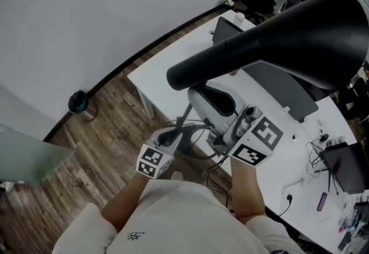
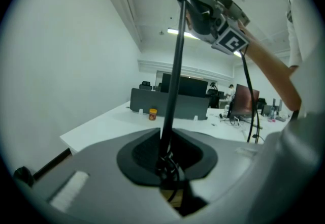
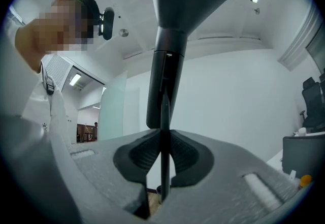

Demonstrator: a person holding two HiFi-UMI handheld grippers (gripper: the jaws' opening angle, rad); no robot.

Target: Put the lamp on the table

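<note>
state: left hand-held gripper (image 2: 163,154) is clamping the lamp stem (image 2: 175,65) low down, right at the cable coil (image 2: 170,172). Right hand-held gripper (image 3: 163,162) is clamping the same stem just under the shade neck. Both are closed on the stem.
lamp: lamp (image 1: 277,34) is hanging in the air, tilted, with the shade pointing to 2 o'clock over the desk (image 1: 167,57). It isn't set down yet. The base isn't showing in any view.
slip risk: the stem is thin and smooth and the pads are biting a narrow line, so it's probably prone to twisting or sliding if the two hands are moving out of sync.
swing risk: the big shade is sitting above the upper grip. It looks top-heavy, so a quick tilt could be levering it round.
snag risk: loose cable is dangling by the left jaws and could be catching on the desk edge or getting pinched.
clearance risk: the partition (image 1: 277,83) is standing at 3 o'clock under the shade, so lowering blind could be knocking it.
landing risk: with the base unseen, it may be touching down on the desk edge and tipping.
</note>
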